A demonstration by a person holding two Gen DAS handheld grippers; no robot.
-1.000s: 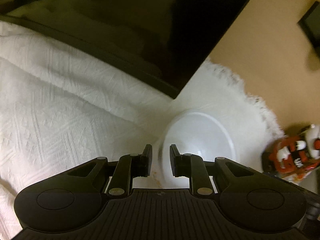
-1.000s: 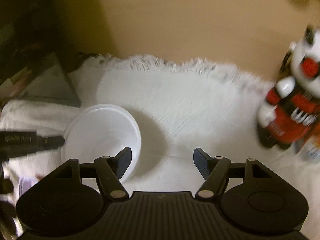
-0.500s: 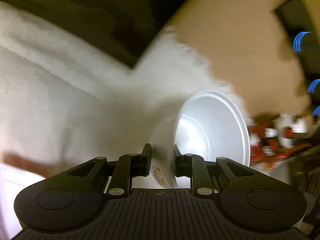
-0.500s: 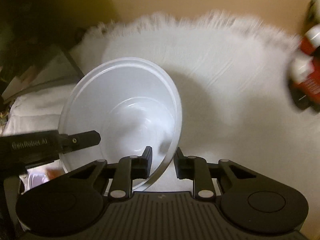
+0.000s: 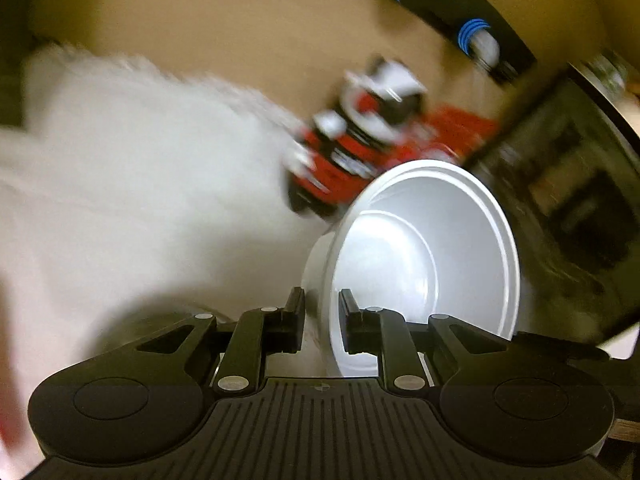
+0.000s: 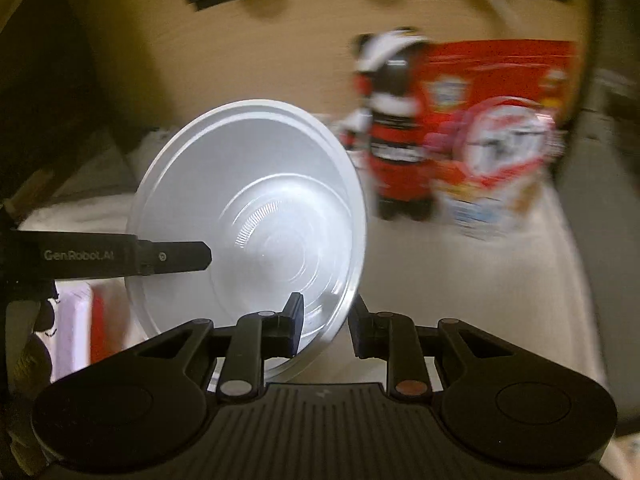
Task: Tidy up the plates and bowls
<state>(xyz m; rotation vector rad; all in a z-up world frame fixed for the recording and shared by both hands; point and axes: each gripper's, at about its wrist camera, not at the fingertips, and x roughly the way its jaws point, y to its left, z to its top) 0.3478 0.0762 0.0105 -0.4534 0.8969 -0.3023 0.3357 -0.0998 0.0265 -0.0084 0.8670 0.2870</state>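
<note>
One white bowl [image 5: 420,256] is held off the white cloth [image 5: 132,200], tilted on its side. In the left wrist view my left gripper [image 5: 320,312] is shut on its near wall, one finger outside and one inside. The right wrist view shows the same bowl [image 6: 248,200] with my right gripper [image 6: 326,320] shut on its lower right rim. The left gripper's finger [image 6: 176,257] reaches in from the left edge and rests against the bowl's opposite side. Both views are blurred by motion.
A red, white and black toy figure [image 6: 394,128] and a red printed package [image 6: 500,120] stand on the tan surface just beyond the bowl. A dark cabinet [image 5: 572,208] is at the right. A black strip with blue rings [image 5: 460,20] runs along the back.
The right gripper shut on the bowl's rim. Both grippers lifted the bowl off the cloth and carried it right, toward the red toy and package.
</note>
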